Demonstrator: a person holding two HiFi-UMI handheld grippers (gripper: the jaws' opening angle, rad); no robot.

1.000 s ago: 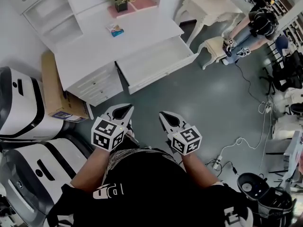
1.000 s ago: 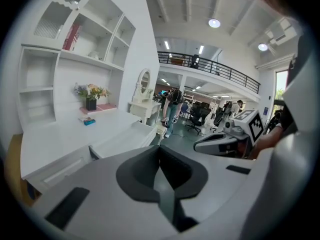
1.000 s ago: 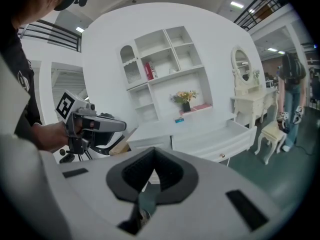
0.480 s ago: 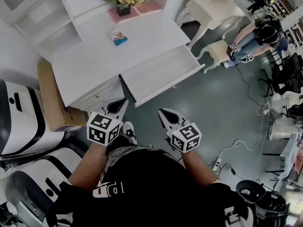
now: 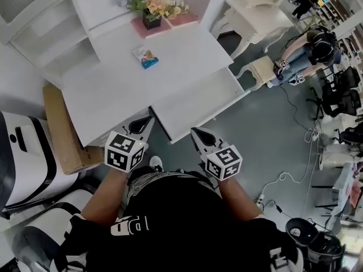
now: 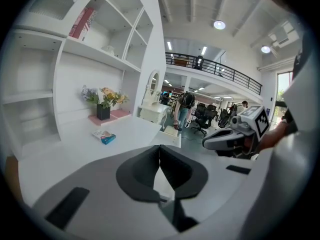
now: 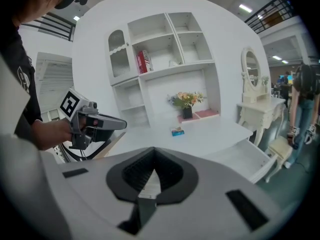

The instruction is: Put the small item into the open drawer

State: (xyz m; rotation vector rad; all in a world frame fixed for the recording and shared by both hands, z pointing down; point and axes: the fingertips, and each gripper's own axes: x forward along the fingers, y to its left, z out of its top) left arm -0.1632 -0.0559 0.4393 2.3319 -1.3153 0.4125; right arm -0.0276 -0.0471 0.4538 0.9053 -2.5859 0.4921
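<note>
Left tongs [image 5: 146,122] and right tongs [image 5: 195,133] both closed, empty.

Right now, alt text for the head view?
Seen from above, a person holds the left tool and right tool, both shut, before a white desk. A small packet lies on the desktop; the drawer stands open.

White desk [image 5: 113,78], white drawer [image 5: 198,100], blue-and-white small item [image 5: 146,56].

White desk [image 5: 187,55] ahead of you. On its top: small item [image 5: 146,56] lying flat near the middle; pink mat [image 5: 176,21] at the back edge, flower pot [image 5: 151,21] upright on it. Drawer [image 5: 198,103] pulled out below.
</note>
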